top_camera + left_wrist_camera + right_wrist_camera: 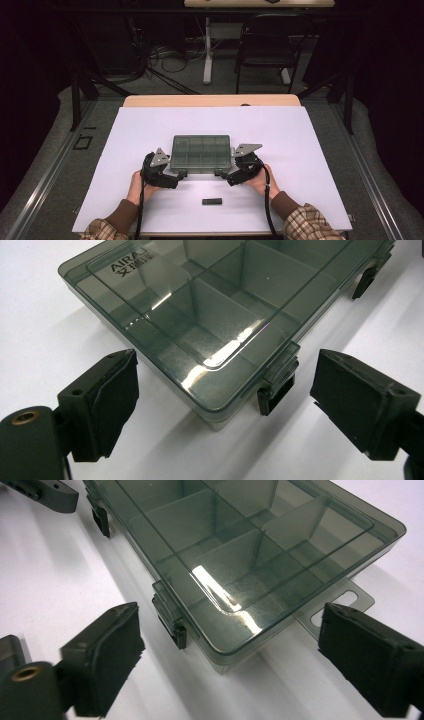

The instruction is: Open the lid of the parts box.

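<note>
I work in a lab-like recording room: dark curtains, a white tabletop [300, 150], loose cables on the floor [165, 57], an empty black chair [267, 47] beyond.

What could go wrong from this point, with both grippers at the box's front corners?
1. Each open gripper, left gripper and right gripper, straddles a corner of the closed organizer box, not squarely its latch; closing may miss the clasp.
2. The light box sits loose on the white board; uneven pushing may slide or twist it.
3. It could knock the small black object.
</note>
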{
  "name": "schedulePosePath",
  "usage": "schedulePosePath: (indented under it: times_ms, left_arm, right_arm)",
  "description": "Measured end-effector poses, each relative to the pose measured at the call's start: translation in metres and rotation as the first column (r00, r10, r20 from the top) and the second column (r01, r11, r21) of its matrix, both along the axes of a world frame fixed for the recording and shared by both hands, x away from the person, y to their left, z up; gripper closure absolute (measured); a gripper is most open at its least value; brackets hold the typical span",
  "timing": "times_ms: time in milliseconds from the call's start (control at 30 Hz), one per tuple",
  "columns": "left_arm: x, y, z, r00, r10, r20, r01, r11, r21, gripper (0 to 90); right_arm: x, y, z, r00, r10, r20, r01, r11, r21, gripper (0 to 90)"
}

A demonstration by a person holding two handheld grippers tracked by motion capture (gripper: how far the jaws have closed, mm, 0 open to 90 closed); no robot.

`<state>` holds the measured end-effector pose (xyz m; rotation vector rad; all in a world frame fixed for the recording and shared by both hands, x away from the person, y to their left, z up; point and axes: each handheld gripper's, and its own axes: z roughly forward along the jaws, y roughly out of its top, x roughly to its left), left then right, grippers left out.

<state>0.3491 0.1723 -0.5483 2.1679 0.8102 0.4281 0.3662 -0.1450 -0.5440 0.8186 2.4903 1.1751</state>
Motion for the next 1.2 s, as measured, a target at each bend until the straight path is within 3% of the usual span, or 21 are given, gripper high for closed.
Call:
schedulePosePath:
  times_ms: [167, 367, 733, 1200]
  left_arm:
    - [-0.0009, 0.0003, 0.0002, 1.0000, -0.007, 0.005, 0.007, 0.9999, 0.011, 15.7]
    - [-0.0019, -0.0010, 0.0000, 1.0000, -0.001, 0.010, 0.001, 0.9999, 0.014, 17.3]
    - [0.0000, 0.0000, -0.0029, 0.9999, 0.011, 0.000, -0.011, 0.9992, 0.039, 21.6]
    - [0.0001, 0.0024, -0.0027, 0.9999, 0.010, -0.004, -0.010, 0.9998, 0.016, 23.0]
  right_arm:
    - [-0.0015, 0.0016, -0.0009, 0.9999, 0.013, 0.003, -0.013, 1.000, -0.012, 15.8]
    - [-0.0014, 0.0011, -0.0010, 0.9998, -0.014, 0.016, 0.014, 1.000, -0.026, 23.9]
    - [-0.0046, 0.0049, -0.0040, 0.9990, -0.041, 0.021, 0.042, 0.998, -0.051, 25.3]
    - [-0.0045, 0.0046, -0.0068, 0.9990, -0.044, 0.009, 0.044, 0.998, -0.047, 26.7]
